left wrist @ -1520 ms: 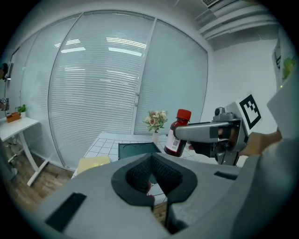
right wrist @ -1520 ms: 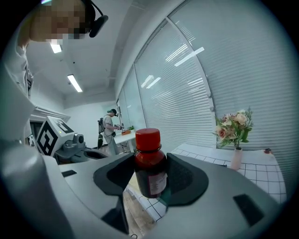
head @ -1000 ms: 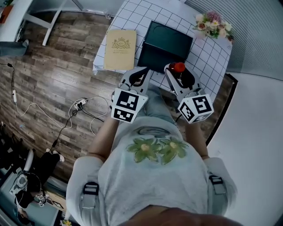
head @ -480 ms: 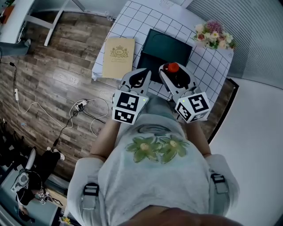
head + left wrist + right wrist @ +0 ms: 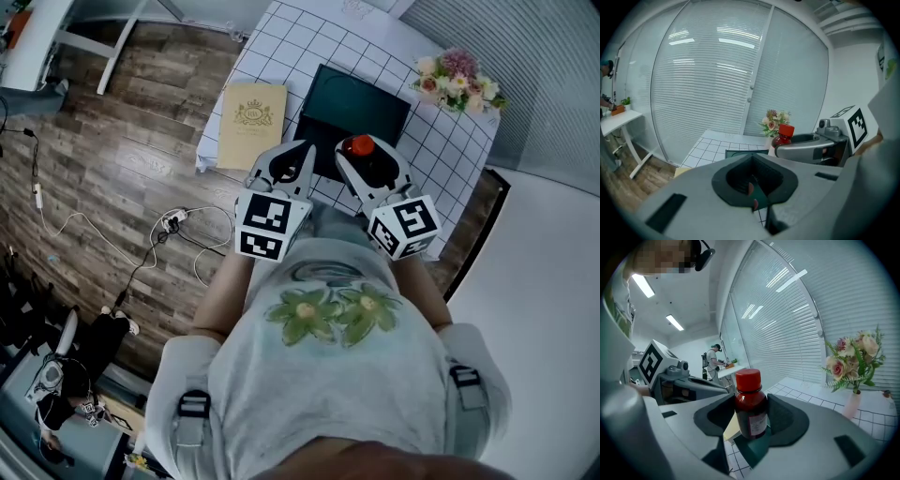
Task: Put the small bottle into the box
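The small bottle (image 5: 751, 406), dark brown with a red cap (image 5: 361, 145), stands upright between the pads of my right gripper (image 5: 751, 417), which is shut on it. In the head view my right gripper (image 5: 367, 157) holds it over the near edge of the open dark green box (image 5: 361, 98) on the white gridded table (image 5: 281, 37). My left gripper (image 5: 298, 156) hovers just left of it, shut with nothing in it. In the left gripper view my left gripper (image 5: 752, 182) shows the box (image 5: 740, 153) through its pad notch, with the bottle (image 5: 783, 135) to the right.
A tan box lid (image 5: 251, 112) lies left of the box. A vase of flowers (image 5: 457, 75) stands at the table's right corner. Cables (image 5: 169, 223) trail on the wooden floor to the left. A person (image 5: 712, 363) stands at a far desk.
Both grippers have shifted a little left and forward; the bottle has gone with the right gripper, nearer the box's middle. Neither grip has changed.
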The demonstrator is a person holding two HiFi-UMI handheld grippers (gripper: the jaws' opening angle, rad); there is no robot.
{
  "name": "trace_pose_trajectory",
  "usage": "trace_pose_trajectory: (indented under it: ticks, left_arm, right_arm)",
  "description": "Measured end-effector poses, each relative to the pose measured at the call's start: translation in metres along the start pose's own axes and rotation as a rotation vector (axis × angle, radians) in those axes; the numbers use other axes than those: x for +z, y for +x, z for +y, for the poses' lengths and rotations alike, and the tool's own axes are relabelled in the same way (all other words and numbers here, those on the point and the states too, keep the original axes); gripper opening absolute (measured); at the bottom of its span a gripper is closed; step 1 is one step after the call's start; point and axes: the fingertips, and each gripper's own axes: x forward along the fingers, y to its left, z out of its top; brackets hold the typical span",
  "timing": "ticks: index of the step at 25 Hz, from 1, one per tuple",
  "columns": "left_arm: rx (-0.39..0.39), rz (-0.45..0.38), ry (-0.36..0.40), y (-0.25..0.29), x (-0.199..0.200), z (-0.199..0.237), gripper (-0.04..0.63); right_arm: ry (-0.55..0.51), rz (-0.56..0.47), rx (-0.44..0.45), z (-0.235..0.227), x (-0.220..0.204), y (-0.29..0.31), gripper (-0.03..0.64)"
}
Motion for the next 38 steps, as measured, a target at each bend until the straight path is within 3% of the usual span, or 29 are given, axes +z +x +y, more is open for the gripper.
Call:
trace_pose_trajectory:
  ticks: [38]
  left_arm:
    - [0.061,0.004,-0.035,-0.008,-0.008,0.016,0.005]
  right_arm:
    - [-0.04,0.095,0.045,-0.004,-0.038,0.034,0.216]
